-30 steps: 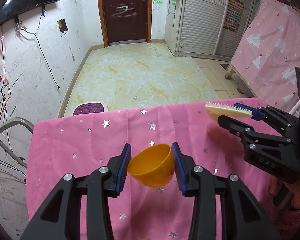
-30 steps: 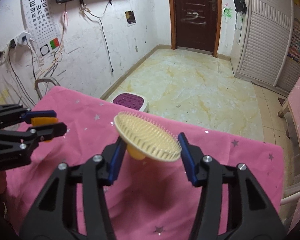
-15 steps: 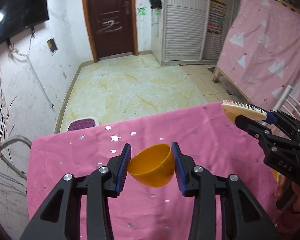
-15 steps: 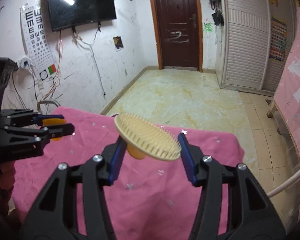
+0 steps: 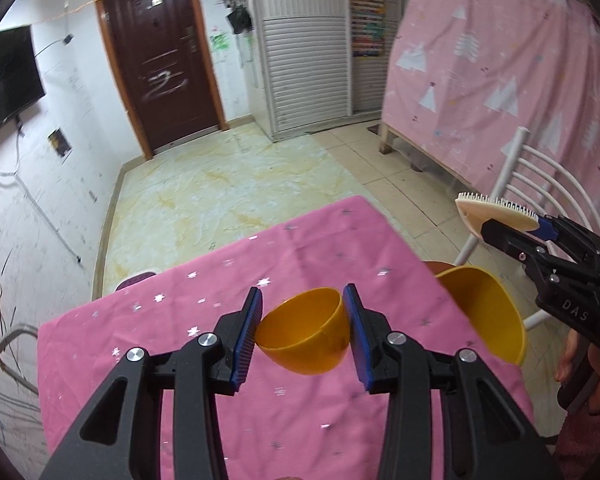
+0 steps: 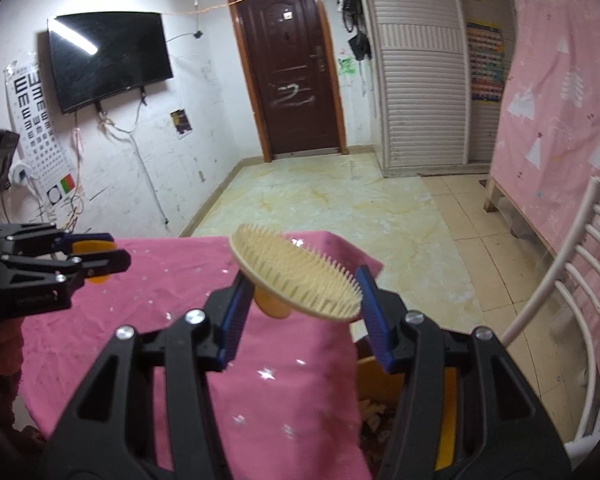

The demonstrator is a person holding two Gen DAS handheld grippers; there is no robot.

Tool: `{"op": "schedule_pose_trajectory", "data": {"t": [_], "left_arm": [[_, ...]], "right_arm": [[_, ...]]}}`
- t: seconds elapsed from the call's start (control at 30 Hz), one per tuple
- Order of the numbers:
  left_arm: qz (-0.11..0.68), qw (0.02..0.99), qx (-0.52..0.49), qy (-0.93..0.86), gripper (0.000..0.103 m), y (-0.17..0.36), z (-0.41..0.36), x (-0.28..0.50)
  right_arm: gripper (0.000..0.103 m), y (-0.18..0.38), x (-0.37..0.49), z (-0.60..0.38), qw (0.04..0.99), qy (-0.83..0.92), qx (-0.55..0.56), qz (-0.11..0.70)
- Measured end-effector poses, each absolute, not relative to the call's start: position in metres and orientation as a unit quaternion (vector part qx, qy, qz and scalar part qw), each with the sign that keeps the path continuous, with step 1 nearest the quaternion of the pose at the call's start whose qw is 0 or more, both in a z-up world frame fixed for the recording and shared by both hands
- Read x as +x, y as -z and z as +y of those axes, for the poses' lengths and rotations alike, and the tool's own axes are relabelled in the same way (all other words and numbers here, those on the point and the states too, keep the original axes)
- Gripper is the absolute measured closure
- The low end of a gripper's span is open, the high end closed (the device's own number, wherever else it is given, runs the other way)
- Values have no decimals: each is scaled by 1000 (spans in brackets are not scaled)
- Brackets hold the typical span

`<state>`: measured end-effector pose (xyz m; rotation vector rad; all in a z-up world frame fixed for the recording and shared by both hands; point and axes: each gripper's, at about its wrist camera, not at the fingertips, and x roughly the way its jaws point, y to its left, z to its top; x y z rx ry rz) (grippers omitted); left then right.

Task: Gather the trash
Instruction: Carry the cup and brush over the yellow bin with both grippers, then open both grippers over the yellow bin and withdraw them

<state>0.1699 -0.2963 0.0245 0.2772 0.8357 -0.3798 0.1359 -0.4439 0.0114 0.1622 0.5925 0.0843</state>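
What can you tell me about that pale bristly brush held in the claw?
The cream plastic oval brush has a flat disc face covered with short stiff teeth and an orange knob on its back. It tilts, teeth facing up and toward the camera. The right claw pinches it between blue ribbed pads, in the air above the pink star-printed tablecloth, touching nothing else.

Two wrist views, shared pink table (image 5: 148,360)

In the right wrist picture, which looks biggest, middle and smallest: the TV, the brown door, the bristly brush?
1. Brown door
2. TV, close to the door in size
3. Bristly brush, smallest, though it sits right by the camera between the jaws, so it looks bigger than it is.
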Motion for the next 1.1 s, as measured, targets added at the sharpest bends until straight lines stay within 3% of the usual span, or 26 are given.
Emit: {"op": "schedule_pose_trajectory", "data": {"t": [0.57,0.93,1.1], "left_arm": [[406,858,189,252,70,-10,-406,139],[459,801,136,359,69,21,-470,138],[474,785,122,379,48,31,-479,136]], "right_arm": [[53,27,92,-528,945,9,142,293],[53,51,56,-577,935,50,209,281],[42,53,49,-578,935,60,205,285]]}}
